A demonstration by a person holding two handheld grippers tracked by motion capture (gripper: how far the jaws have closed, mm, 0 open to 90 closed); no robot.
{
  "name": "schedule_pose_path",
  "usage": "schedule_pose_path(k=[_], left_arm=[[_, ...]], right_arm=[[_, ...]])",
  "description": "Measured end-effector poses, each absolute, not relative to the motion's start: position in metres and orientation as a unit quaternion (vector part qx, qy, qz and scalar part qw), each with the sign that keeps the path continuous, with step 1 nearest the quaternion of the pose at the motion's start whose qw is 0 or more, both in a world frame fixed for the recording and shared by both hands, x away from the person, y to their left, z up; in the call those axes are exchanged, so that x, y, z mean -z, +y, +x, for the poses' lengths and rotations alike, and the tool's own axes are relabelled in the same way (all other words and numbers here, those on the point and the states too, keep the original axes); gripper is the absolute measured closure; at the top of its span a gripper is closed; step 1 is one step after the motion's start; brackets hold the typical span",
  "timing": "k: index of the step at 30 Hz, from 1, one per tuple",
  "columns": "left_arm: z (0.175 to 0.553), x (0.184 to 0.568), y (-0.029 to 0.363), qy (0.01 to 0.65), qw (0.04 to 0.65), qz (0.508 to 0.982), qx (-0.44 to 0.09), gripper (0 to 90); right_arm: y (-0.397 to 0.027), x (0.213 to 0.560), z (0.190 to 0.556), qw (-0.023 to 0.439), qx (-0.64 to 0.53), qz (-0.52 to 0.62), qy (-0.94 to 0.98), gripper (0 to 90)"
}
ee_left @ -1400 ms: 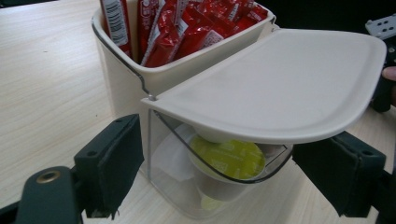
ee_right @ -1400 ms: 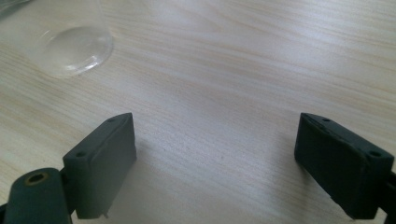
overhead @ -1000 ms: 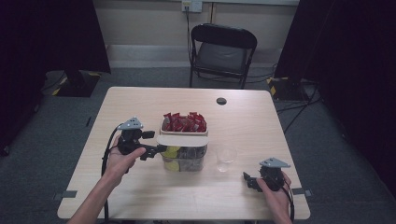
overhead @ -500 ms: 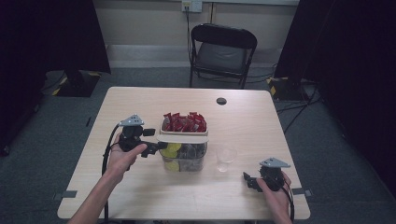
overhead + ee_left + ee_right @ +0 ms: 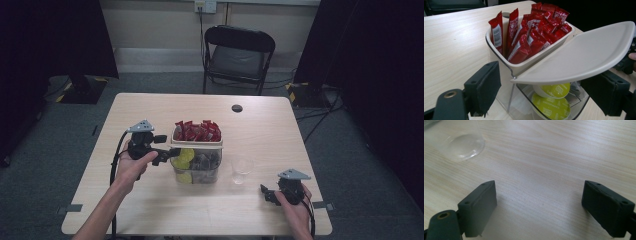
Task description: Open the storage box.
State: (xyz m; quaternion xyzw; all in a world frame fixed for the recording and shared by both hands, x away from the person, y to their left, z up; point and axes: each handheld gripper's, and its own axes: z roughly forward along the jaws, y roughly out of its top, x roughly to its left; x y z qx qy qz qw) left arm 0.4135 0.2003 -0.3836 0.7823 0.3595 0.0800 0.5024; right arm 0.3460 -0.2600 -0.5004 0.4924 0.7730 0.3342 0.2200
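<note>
lid [image 5: 584, 57] tilted open, left claw [image 5: 549, 95] alongside

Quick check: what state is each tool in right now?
Left tool: jaws apart on either side of the container's corner with its lid lifted; whether they grip it cannot be told.
Right tool: open, nothing between the jaws, over bare table.

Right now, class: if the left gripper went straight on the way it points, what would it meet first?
Most likely the clear container: the left gripper points at its near corner, under the half-raised cream lid. Depth is hard to judge.
</note>
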Motion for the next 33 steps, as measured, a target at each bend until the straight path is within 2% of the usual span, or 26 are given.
schedule_pose_path(k=[33], left_arm=[[0.436, 0.377, 0.197, 0.361, 0.513, 0.775, -0.080, 15.8]], right_arm=[[-0.260, 0.500, 0.346, 0.220, -0.334, 0.492, 0.773, 12.1]])
